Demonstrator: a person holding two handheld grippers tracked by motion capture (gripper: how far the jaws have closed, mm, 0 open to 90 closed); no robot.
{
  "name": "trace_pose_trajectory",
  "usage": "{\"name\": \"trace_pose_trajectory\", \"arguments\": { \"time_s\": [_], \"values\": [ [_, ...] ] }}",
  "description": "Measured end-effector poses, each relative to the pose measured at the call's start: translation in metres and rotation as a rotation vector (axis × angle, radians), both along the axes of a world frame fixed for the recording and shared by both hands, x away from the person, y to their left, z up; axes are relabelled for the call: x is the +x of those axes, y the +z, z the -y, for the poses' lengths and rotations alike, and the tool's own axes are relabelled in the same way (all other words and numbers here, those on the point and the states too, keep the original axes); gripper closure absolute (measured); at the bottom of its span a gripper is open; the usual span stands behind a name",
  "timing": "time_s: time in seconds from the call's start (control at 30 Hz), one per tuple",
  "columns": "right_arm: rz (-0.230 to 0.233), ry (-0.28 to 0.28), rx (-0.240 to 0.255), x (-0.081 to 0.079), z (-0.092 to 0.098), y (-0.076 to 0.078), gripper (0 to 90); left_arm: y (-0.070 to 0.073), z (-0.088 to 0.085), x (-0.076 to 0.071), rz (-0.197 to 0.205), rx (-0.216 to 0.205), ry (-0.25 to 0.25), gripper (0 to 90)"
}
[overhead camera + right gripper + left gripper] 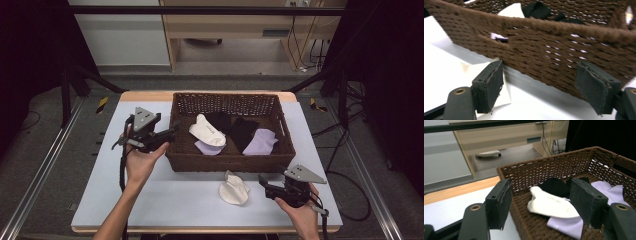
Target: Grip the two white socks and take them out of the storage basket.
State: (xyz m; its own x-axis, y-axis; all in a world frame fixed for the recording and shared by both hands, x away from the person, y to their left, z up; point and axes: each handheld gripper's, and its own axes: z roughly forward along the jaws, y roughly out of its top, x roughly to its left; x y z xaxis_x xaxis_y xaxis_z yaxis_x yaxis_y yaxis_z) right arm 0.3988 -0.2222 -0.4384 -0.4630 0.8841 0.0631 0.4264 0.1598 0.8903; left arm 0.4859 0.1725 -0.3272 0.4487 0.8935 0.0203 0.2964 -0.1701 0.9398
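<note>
A brown wicker basket [226, 163] stands at the middle of the table and holds a white sock [207, 131], lilac socks [260, 142] and black socks [244, 131]. Another cream sock [233, 190] lies on the table just in front of the basket. My left gripper [171, 132] is open at the basket's left rim, pointing in toward the white sock [549, 203]. My right gripper [262, 183] is open and empty, low on the table right of the cream sock [484, 75], facing the basket's front wall [544, 47].
The pale tabletop [165, 200] has free room on the left and along the front. A wooden strip runs along its far edge. Metal frame rails flank the table, and a desk with cables stands behind it.
</note>
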Motion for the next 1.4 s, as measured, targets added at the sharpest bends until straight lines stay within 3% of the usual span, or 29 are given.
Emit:
{"name": "trace_pose_trajectory", "arguments": {
  "time_s": [0.13, 0.2, 0.27, 0.47, 0.57, 0.73, 1.07, 1.2, 1.27, 1.4],
  "values": [
    [-0.008, -0.027, -0.006, 0.002, 0.006, -0.004, 19.9, 0.001, 0.016, 0.013, 0.019, -0.008, -0.009, 31.8],
    [-0.014, -0.044, -0.005, 0.003, 0.010, -0.005, 19.1, -0.001, 0.024, 0.019, 0.050, -0.026, -0.012, 32.0],
    [-0.014, -0.055, 0.001, 0.004, 0.012, -0.007, 18.5, 0.000, 0.031, 0.027, 0.034, -0.038, -0.021, 32.8],
    [-0.004, -0.082, -0.007, 0.006, 0.019, -0.010, 16.2, 0.001, 0.048, 0.048, 0.032, 0.016, -0.022, 32.6],
    [0.006, -0.100, 0.000, 0.008, 0.023, -0.011, 15.2, -0.003, 0.055, 0.059, 0.023, 0.023, -0.022, 32.1],
    [0.001, -0.111, -0.017, 0.011, 0.027, -0.020, 14.8, -0.016, 0.065, 0.075, -0.006, 0.063, -0.023, 31.8],
    [0.015, -0.168, -0.028, 0.015, 0.041, -0.031, 12.8, -0.042, 0.073, 0.107, -0.061, 0.090, 0.007, 34.0],
    [0.016, -0.176, -0.031, 0.016, 0.043, -0.034, 12.9, -0.055, 0.076, 0.121, -0.102, 0.114, 0.017, 36.8],
    [0.014, -0.175, -0.034, 0.017, 0.044, -0.035, 12.9, -0.062, 0.078, 0.134, -0.153, 0.113, 0.012, 37.0],
    [0.007, -0.177, -0.027, 0.018, 0.046, -0.036, 12.9, -0.065, 0.082, 0.143, -0.170, 0.124, 0.013, 38.3]
  ]
}}
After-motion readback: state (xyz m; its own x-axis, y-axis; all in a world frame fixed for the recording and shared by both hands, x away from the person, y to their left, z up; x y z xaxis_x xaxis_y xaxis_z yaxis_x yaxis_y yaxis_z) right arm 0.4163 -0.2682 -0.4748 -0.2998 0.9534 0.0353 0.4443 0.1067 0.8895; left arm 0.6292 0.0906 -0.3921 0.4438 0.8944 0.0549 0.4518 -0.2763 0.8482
